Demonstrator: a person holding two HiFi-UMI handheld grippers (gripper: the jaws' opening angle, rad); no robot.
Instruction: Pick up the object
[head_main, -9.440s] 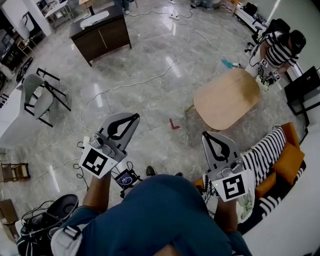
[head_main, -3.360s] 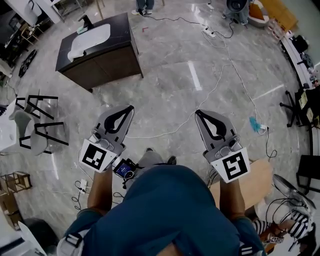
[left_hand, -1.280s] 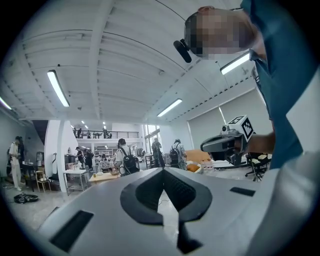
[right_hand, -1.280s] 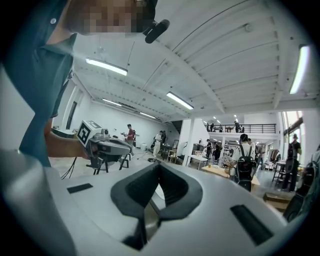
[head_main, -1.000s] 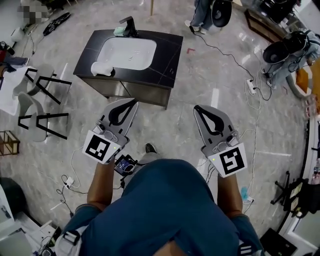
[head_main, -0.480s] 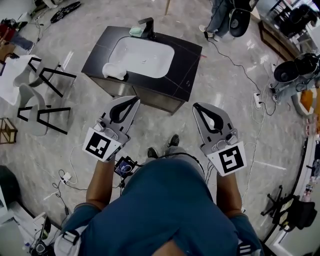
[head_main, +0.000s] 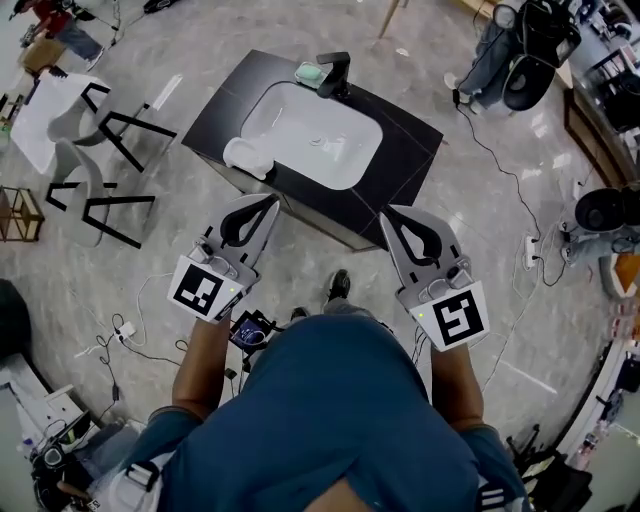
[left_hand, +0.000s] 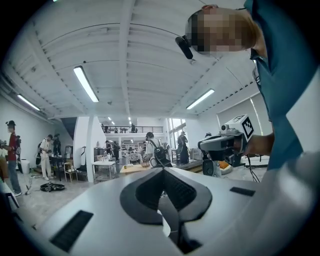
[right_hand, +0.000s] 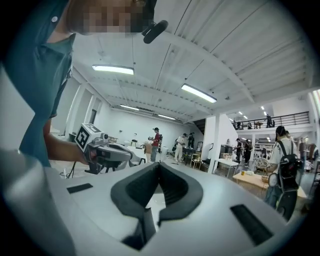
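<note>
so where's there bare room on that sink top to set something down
Bare: the dark countertop right of the white basin, and the strip left of the basin. Crowded: behind the basin, with faucet and green item; a white object sits on its near-left rim.

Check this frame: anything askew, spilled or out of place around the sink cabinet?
Nothing is spilled or damaged. A white object lies across the basin's near-left rim; loose cables trail over the floor.

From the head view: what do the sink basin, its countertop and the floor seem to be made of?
Sink basin: probably glazed ceramic; white, smooth, glossy.
Countertop: dark stone or stone-look slab, matt, with thin pale lines.
Floor: polished marble-look tiles; grey veining, light glare.
</note>
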